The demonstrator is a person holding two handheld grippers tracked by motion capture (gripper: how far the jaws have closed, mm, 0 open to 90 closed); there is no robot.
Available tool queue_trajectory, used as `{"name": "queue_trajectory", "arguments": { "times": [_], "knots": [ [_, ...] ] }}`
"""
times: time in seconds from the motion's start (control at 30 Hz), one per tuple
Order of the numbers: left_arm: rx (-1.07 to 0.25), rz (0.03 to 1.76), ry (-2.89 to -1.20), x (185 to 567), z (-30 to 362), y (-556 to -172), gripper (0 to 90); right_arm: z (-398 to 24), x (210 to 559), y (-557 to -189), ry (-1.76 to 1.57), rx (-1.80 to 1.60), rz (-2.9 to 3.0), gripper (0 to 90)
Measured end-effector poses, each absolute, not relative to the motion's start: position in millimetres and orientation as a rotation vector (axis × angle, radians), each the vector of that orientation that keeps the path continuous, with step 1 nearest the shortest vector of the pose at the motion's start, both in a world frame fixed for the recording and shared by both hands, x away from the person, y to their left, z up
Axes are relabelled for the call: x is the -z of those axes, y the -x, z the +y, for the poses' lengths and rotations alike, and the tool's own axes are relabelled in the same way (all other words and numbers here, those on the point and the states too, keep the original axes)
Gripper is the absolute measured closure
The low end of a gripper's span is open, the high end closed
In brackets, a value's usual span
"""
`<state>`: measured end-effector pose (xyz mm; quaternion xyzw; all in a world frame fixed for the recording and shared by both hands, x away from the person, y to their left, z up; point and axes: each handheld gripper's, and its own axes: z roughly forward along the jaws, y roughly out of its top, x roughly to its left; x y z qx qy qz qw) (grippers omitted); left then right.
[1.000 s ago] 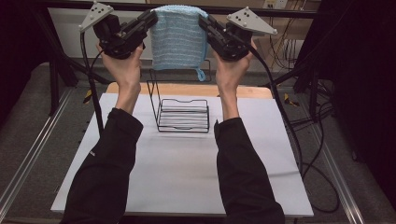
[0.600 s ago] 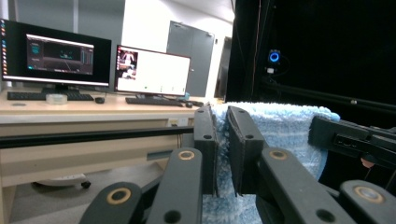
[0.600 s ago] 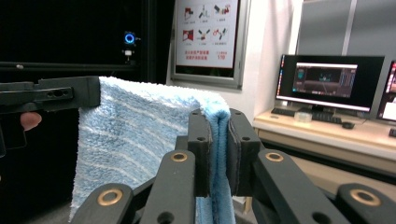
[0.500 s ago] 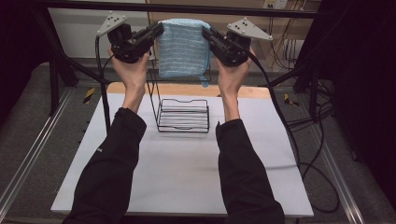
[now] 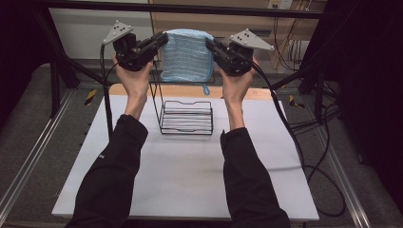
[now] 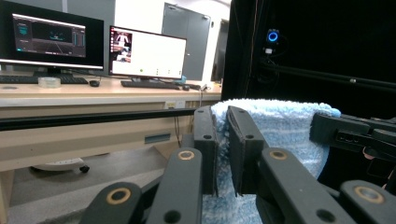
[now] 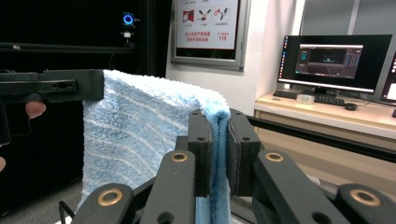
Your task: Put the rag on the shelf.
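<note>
A light blue towel (image 5: pixel 186 56) hangs folded and stretched in the air between my two grippers, high above the table's far edge. My left gripper (image 5: pixel 163 40) is shut on the towel's left top corner (image 6: pixel 221 140). On the right top corner (image 7: pixel 217 140) my right gripper (image 5: pixel 209 44) is shut too. A small loop (image 5: pixel 206 89) dangles from the towel's lower right. Below the towel, a black wire rack (image 5: pixel 186 117) stands on the white table (image 5: pixel 185 175), with its tall upright wire at its left.
A wooden strip (image 5: pixel 266 92) runs along the table's far edge. Black cables (image 5: pixel 304 156) trail off the right side. A dark frame bar (image 5: pixel 228 8) crosses overhead behind the towel. Desks with monitors (image 6: pixel 147 51) stand beyond.
Both grippers have moved slightly closer together and lower with the towel, which stays held taut between them above the rack.
</note>
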<state>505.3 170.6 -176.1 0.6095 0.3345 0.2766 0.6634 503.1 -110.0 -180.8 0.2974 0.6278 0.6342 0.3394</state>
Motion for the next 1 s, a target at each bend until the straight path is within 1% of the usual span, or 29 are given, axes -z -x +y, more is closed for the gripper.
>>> {"name": "queue_trajectory", "arguments": {
  "times": [0.43, 1.0],
  "knots": [
    [-0.596, 0.784, -1.416, 205, 176, -507, 82.2, -108, 211, -505, -0.820, -1.642, 1.685, 82.4],
    [-0.577, 0.764, -1.443, 225, 184, -498, 82.1, -108, 226, -497, -0.799, -1.636, 1.742, 82.3]
  ]
}}
